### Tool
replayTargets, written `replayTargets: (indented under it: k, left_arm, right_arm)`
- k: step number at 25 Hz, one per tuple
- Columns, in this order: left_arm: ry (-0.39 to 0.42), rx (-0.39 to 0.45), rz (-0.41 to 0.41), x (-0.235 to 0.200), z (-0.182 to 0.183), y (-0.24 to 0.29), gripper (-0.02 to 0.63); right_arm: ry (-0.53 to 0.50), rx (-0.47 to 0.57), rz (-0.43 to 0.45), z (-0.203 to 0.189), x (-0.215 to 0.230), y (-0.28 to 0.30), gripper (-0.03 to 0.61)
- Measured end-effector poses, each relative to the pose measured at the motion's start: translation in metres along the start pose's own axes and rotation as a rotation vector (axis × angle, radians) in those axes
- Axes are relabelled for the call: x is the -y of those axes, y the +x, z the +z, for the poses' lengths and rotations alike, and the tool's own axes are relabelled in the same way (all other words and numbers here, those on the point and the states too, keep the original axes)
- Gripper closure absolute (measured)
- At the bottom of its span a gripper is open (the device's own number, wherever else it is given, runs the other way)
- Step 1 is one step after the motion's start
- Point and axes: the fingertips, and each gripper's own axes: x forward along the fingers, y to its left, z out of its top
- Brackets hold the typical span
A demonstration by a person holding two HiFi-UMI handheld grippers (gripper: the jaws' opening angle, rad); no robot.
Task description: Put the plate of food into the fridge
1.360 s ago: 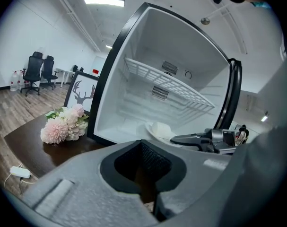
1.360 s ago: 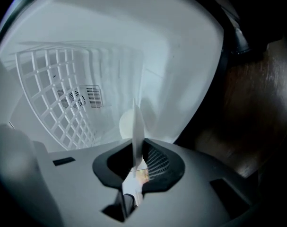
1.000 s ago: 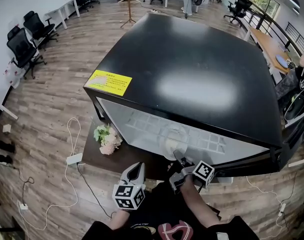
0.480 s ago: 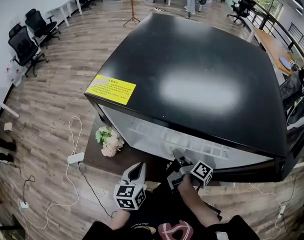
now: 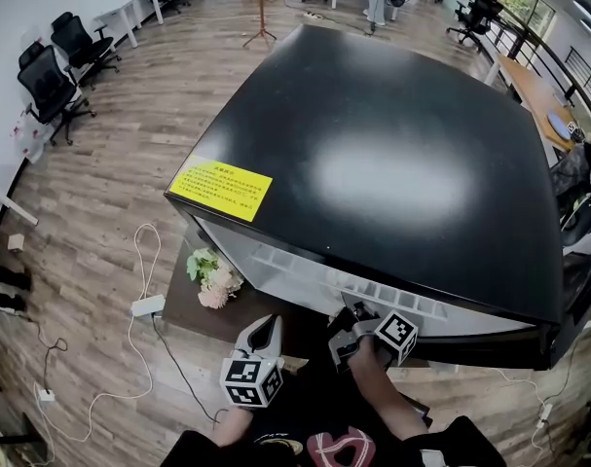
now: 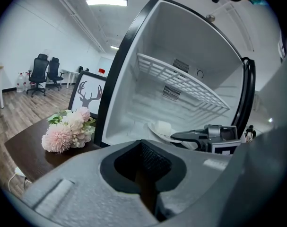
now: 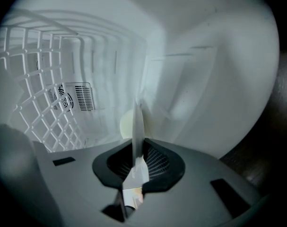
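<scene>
The black fridge (image 5: 392, 154) stands open toward me, its white inside (image 6: 148, 98) showing a wire shelf (image 6: 181, 79). My right gripper (image 5: 356, 316) reaches into the bottom compartment, shut on the rim of a white plate (image 6: 155, 130) that carries a pale piece of food (image 6: 163, 126). In the right gripper view the plate's rim (image 7: 138, 126) stands edge-on between the jaws of the right gripper (image 7: 136, 167), low above the fridge floor. From the head view the plate is hidden under the fridge top. My left gripper (image 5: 266, 331) hangs shut and empty in front of the fridge, left of the right one.
A bunch of pink and white flowers (image 5: 210, 273) lies on a dark low table (image 5: 193, 309) left of the fridge opening, with a framed deer picture (image 6: 89, 96) behind. The open fridge door (image 6: 246, 96) stands at the right. Cables and a power strip (image 5: 144, 307) lie on the wooden floor.
The head view has shifted, so the fridge top now covers more of the inside and hides the plate. The right gripper stays shut on the plate; the left gripper has barely moved.
</scene>
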Motion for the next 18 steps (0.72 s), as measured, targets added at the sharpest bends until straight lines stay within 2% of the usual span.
replayTargets:
  k: [7, 18]
  left_arm:
    - [0.006, 0.006, -0.003, 0.0002, 0.0030, 0.0048, 0.606]
    - [0.011, 0.008, -0.012, 0.0006, 0.0044, 0.0054, 0.606]
  right_arm:
    - [-0.013, 0.028, -0.055, -0.0021, 0.0023, -0.0036, 0.532]
    - [0.000, 0.023, -0.067, -0.0034, 0.0050, -0.0047, 0.531]
